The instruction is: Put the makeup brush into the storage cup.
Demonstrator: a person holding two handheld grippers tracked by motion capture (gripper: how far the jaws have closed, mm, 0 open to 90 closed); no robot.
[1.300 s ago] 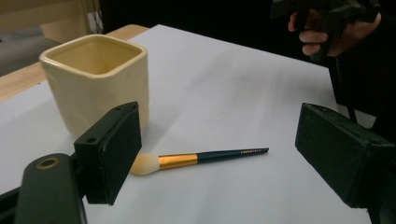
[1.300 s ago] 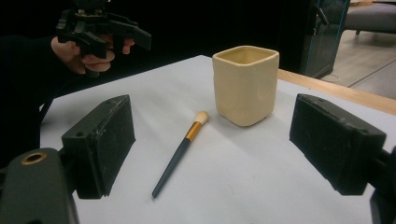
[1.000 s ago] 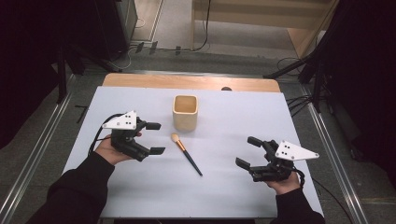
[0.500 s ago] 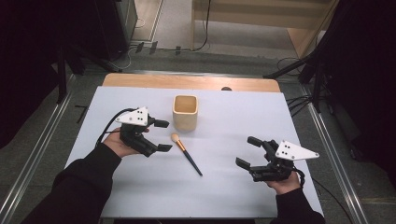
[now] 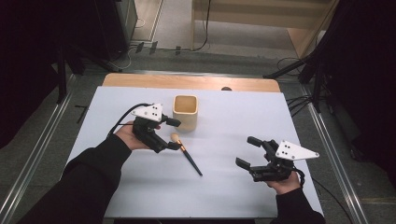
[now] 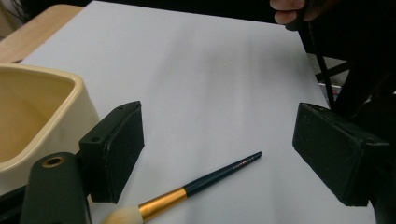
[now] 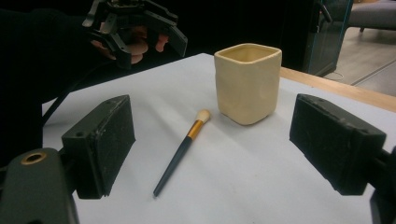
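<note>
A makeup brush point(image 5: 189, 156) with a pale bristle head, gold ferrule and dark handle lies on the white tabletop point(image 5: 243, 112), head toward a cream square cup point(image 5: 186, 112). My left gripper point(image 5: 173, 134) hovers open over the brush head, just left of the cup. In the left gripper view the brush point(image 6: 205, 182) lies low between the wide jaws of the gripper point(image 6: 219, 116), untouched, with the cup point(image 6: 42, 116) at the left. My right gripper point(image 5: 246, 151) rests open near the front right. It point(image 7: 212, 105) faces the brush point(image 7: 182, 149), the cup point(image 7: 247, 84) and the left gripper point(image 7: 154, 32).
A wooden table edge point(image 5: 187, 81) runs along the back of the white sheet. Metal rails point(image 5: 42, 149) flank the table on both sides. Cables and dark stands lie on the floor beyond. The right hand point(image 6: 289, 11) shows at the top of the left gripper view.
My left gripper has moved right across the table, from the left side to over the brush head beside the cup. The right gripper, brush and cup have stayed put.
</note>
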